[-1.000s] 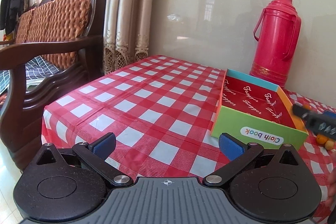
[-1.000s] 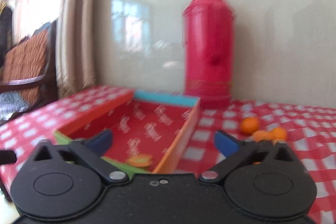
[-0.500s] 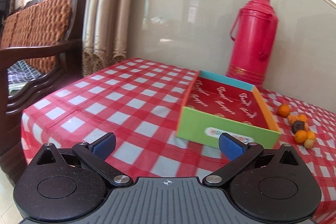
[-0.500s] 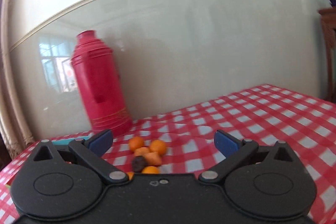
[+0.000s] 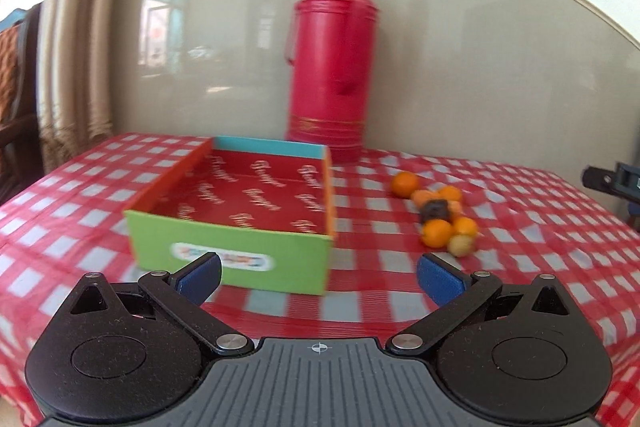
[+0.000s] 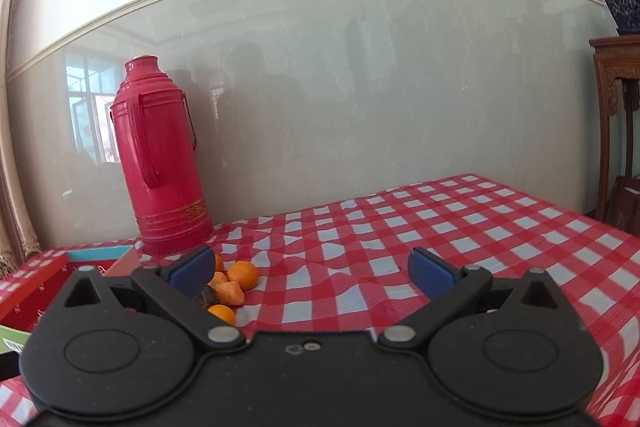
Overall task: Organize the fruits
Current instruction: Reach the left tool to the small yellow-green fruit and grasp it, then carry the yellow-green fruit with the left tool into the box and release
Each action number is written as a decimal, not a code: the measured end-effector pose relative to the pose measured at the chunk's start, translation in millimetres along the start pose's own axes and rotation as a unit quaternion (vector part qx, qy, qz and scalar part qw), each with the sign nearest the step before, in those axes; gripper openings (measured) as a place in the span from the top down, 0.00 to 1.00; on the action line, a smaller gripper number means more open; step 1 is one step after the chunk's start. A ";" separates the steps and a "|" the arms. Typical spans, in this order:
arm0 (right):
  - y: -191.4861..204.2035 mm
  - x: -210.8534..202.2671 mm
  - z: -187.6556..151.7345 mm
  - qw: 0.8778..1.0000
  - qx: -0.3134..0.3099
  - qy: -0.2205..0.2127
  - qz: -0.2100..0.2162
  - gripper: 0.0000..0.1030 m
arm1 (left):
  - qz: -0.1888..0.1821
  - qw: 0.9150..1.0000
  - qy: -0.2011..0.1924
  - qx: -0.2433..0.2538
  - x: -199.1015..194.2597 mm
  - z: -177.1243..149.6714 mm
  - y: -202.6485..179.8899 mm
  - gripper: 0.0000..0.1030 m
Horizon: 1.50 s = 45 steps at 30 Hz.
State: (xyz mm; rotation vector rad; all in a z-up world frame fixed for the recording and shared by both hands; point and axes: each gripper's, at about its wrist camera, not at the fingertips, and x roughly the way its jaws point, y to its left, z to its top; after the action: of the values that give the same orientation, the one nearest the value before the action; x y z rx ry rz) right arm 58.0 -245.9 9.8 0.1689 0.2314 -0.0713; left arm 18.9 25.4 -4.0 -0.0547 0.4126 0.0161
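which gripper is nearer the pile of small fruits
Right. The right gripper has the fruit pile just beside its left finger; the left gripper sits farther back, facing the box.

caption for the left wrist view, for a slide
Open left gripper faces an empty box, fruits piled right of it, red flask behind.

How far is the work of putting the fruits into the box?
Nothing is done: the green cardboard box with red lining looks empty. Both the left gripper and the right gripper are open, holding nothing. The small orange fruits all remain piled on the red checkered tablecloth.
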 end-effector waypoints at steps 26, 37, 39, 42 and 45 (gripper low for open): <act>-91.1 13.6 0.9 0.996 0.021 0.002 -0.083 0.06 | -0.059 0.995 0.070 0.047 113.5 11.8 -124.7 0.47; -91.1 16.1 3.4 0.997 0.018 0.000 -0.080 0.06 | -0.065 0.992 0.098 0.050 137.1 13.1 -131.1 0.74; -90.0 16.4 3.4 0.997 0.016 0.001 -0.080 0.06 | -0.066 0.992 0.097 0.055 135.9 12.6 -131.0 0.74; -88.8 16.7 4.3 0.997 0.018 0.003 -0.079 0.06 | -0.067 0.992 0.086 0.059 131.6 13.9 -127.7 0.74; -86.7 18.5 5.3 0.997 0.024 0.004 -0.075 0.06 | -0.062 0.994 0.071 0.061 121.8 17.8 -118.6 0.74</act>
State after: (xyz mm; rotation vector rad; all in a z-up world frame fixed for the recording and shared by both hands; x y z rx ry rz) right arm 69.4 -333.1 -3.1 0.1988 0.2496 -0.2264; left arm 140.8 -91.4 -30.7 0.0390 0.5501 -0.1364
